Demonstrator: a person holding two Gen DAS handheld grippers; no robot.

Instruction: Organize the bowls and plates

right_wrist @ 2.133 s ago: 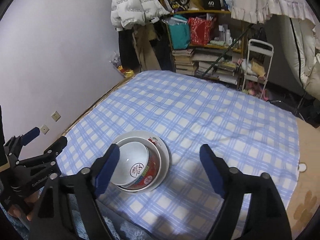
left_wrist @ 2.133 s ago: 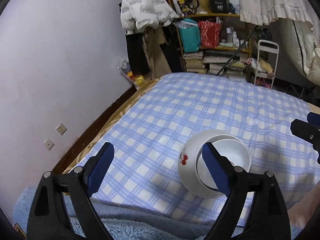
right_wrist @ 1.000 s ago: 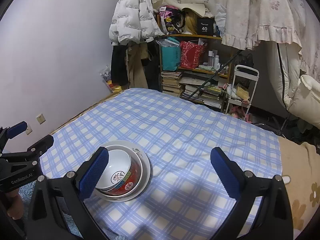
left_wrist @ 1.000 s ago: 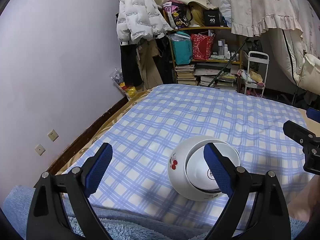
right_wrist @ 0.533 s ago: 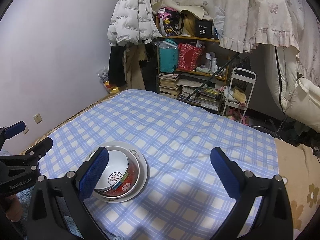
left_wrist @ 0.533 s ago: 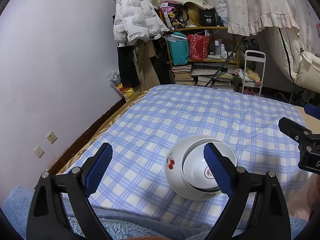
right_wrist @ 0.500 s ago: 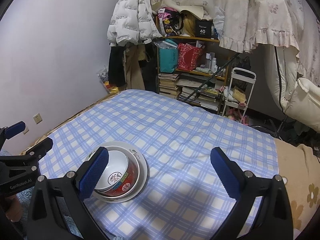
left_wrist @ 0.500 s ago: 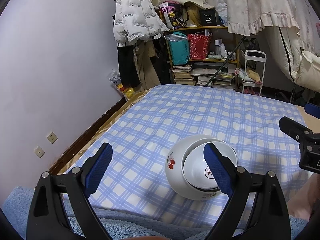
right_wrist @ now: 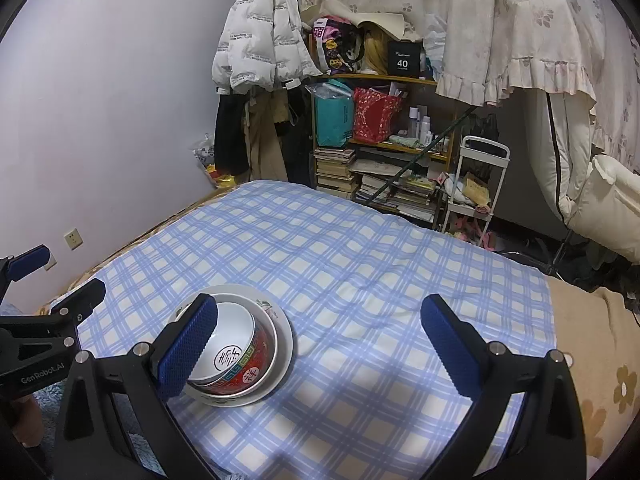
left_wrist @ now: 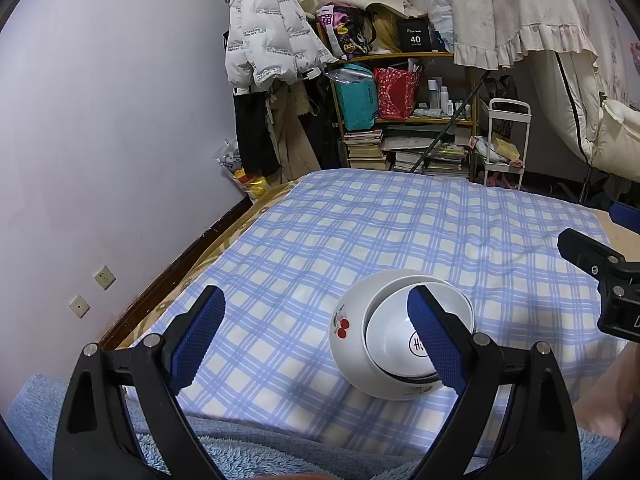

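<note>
Bowls nested on a plate (right_wrist: 282, 344), near the bed's front edge, on the blue-checked sheet (right_wrist: 360, 272). Red bowl (right_wrist: 244, 376) w/ white inside sits in a larger white bowl (left_wrist: 352, 344) that has a cherry mark on its side; the stack tilts a bit toward the wall side. Left gripper (left_wrist: 316, 340) hovers over the bed in front of the stack, fingers (left_wrist: 198, 338) spread wide, holding nothing; its right finger overlaps the stack in left wrist view, contact can't be told. Right gripper (right_wrist: 320, 350) also over the bed, fingers (right_wrist: 450, 350) spread wide, empty; its left finger overlaps the stack's near-left rim in right wrist view. Stack lies between the two grippers, left one on the wall side. Beyond the bed's far end: shelf (right_wrist: 384, 148) w/ books and bags, white jacket (right_wrist: 256, 44) hanging left of it, white cart (right_wrist: 476, 184) right of it. Fluffy blue blanket (left_wrist: 248, 452) at the bed's front edge.
</note>
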